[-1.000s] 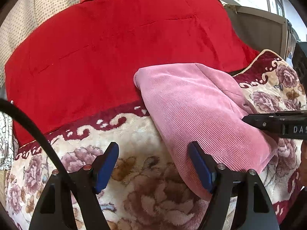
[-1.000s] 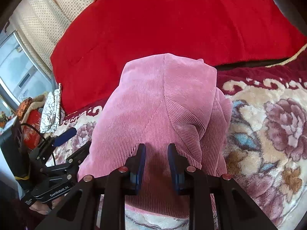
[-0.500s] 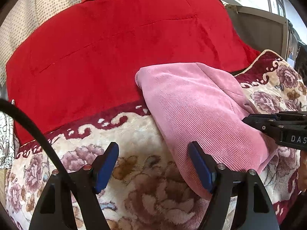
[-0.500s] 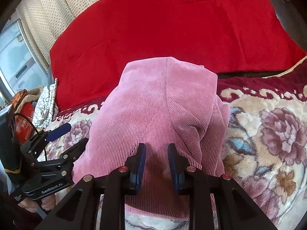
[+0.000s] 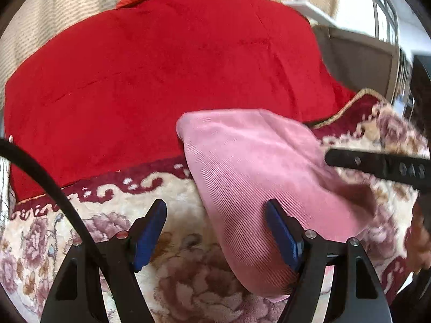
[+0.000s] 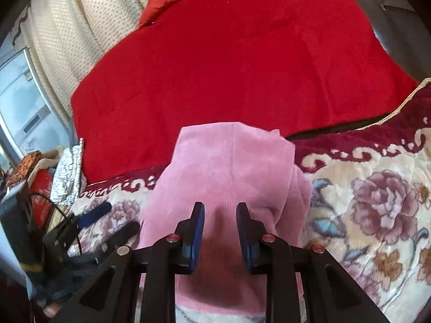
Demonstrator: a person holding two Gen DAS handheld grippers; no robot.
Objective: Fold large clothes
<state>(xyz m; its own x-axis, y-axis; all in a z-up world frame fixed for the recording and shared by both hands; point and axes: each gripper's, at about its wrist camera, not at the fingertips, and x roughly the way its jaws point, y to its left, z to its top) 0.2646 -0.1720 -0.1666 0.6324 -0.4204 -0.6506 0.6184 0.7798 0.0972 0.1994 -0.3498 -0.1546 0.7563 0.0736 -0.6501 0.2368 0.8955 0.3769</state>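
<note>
Folded pink garment [image 6: 229, 167] lies on floral blanket [image 6: 377, 215] w/ red quilt [image 6: 242, 67] behind, dotted curtain [image 6: 59, 40] beyond; left gripper [image 5: 215, 231] jaws wide apart, right gripper [image 6: 219, 215] jaws slightly apart over garment, gripping nothing.

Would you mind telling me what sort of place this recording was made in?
Probably a bedroom at home: a floral plush blanket covers a bed, a red quilt lies behind the pink garment, and dotted curtains hang beside a window.

A floral blanket [image 6: 377, 215] is spread below a red quilt [image 6: 242, 67]. Dotted beige curtains [image 6: 67, 40] are hung behind. Daylight is admitted by a window [image 5: 388, 24].
</note>
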